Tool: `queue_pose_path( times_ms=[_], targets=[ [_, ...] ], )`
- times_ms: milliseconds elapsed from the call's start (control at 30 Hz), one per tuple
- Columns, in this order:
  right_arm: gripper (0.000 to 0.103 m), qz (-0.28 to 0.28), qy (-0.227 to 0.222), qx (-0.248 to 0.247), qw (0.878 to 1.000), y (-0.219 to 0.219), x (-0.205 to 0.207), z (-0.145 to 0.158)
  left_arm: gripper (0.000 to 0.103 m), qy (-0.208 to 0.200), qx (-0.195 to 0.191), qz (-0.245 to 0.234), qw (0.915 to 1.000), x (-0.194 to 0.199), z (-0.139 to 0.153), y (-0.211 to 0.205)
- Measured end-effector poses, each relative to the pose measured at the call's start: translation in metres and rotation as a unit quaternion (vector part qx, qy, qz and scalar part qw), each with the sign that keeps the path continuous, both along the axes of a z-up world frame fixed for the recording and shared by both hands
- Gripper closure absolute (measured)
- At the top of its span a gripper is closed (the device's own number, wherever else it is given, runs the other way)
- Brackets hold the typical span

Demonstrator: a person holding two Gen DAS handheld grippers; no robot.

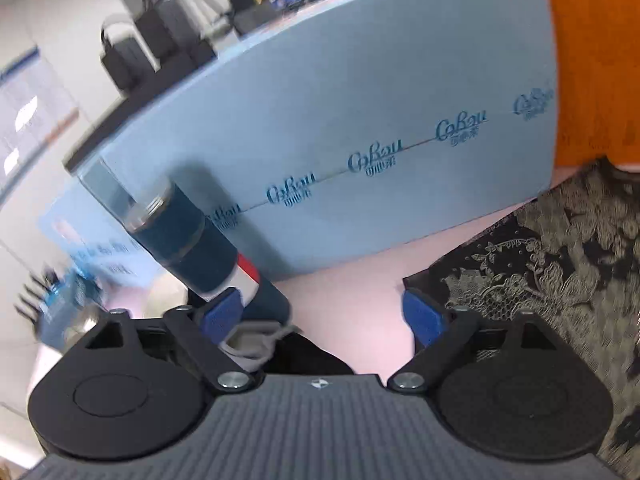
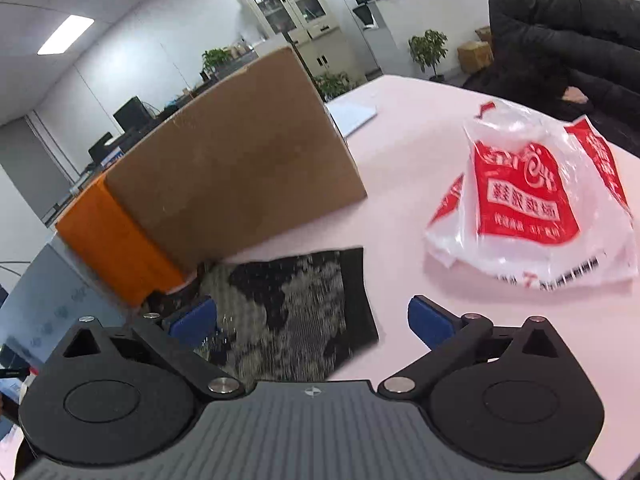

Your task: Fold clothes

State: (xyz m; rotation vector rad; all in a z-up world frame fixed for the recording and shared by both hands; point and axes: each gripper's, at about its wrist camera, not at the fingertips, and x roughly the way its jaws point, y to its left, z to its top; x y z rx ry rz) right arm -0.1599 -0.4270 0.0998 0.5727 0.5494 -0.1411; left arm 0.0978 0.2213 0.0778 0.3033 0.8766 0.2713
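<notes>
A dark garment with a pale floral pattern [image 1: 552, 264] lies on the pink table at the right of the left wrist view. The same patterned garment [image 2: 296, 308] lies flat in the right wrist view, its dark edge band toward the right. My left gripper [image 1: 322, 314] is open above bare table, with the cloth's corner beside its right pad and nothing between the pads. My right gripper [image 2: 312, 320] is open above the garment, its blue pads [image 2: 430, 322] clear of the cloth.
A large light-blue pack [image 1: 340, 128] printed with logos stands behind the table. A dark blue flask [image 1: 188, 236] leans at the left. An orange box [image 2: 116, 240] and a brown cardboard box [image 2: 236, 168] stand behind the cloth. A red-and-white plastic bag [image 2: 532, 200] lies at the right.
</notes>
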Motion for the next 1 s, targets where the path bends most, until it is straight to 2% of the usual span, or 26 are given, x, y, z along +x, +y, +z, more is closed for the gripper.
queue_pose_path(
  times_ms=[100,167,267,367,467,500,567,633,667,700,733,833,900,933,967,1000],
  targets=[
    [0.000,-0.015,0.021,0.032,0.999,-0.008,0.029,-0.038,0.013,0.035,-0.041,0.021,0.9983,-0.008,-0.038,0.000],
    [0.000,-0.028,0.035,0.080,0.996,-0.009,0.036,-0.070,0.013,0.051,-0.074,0.029,0.9955,-0.018,-0.062,-0.002],
    [0.000,-0.058,0.047,0.142,0.987,-0.005,0.039,-0.110,0.013,0.065,-0.128,0.047,0.9885,-0.032,-0.093,-0.003],
    [0.000,-0.098,0.044,0.189,0.976,0.002,0.035,-0.136,0.013,0.064,-0.177,0.076,0.9792,-0.035,-0.115,-0.004],
    [0.001,-0.111,0.011,0.172,0.979,0.012,0.033,-0.144,0.013,0.049,-0.204,0.102,0.9724,-0.032,-0.130,-0.010],
    [0.001,-0.110,0.006,0.160,0.981,0.015,0.035,-0.145,0.014,0.035,-0.197,0.106,0.9740,-0.030,-0.131,-0.015],
    [0.005,-0.109,-0.001,0.142,0.984,0.019,0.041,-0.146,0.030,0.005,-0.181,0.110,0.9774,-0.026,-0.133,-0.025],
    [0.036,-0.108,0.007,0.128,0.986,0.021,0.048,-0.148,0.079,-0.019,-0.164,0.111,0.9800,-0.023,-0.132,-0.036],
    [0.084,-0.109,0.020,0.129,0.985,0.020,0.053,-0.151,0.088,-0.022,-0.154,0.117,0.9808,-0.019,-0.132,-0.041],
    [0.099,-0.114,0.032,0.132,0.984,0.019,0.056,-0.155,0.094,-0.023,-0.144,0.125,0.9814,-0.015,-0.132,-0.046],
    [0.099,-0.124,0.033,0.131,0.983,0.019,0.057,-0.157,0.095,-0.026,-0.139,0.131,0.9812,-0.013,-0.131,-0.049],
    [0.099,-0.145,-0.002,0.107,0.984,0.023,0.057,-0.148,0.097,-0.048,-0.140,0.134,0.9799,-0.011,-0.123,-0.067],
    [0.099,-0.090,-0.029,0.036,0.995,0.045,0.067,-0.126,0.098,-0.089,-0.082,0.050,0.9915,-0.016,-0.115,-0.107],
    [0.099,-0.039,-0.038,-0.006,0.998,0.062,0.076,-0.115,0.097,-0.106,-0.026,-0.030,0.9936,-0.023,-0.119,-0.135],
    [0.099,0.030,-0.037,-0.041,0.998,0.081,0.087,-0.107,0.097,-0.122,0.035,-0.115,0.9852,-0.032,-0.124,-0.164],
    [0.099,0.097,-0.027,-0.066,0.993,0.101,0.096,-0.105,0.097,-0.128,0.070,-0.188,0.9714,-0.041,-0.130,-0.187]
  ],
)
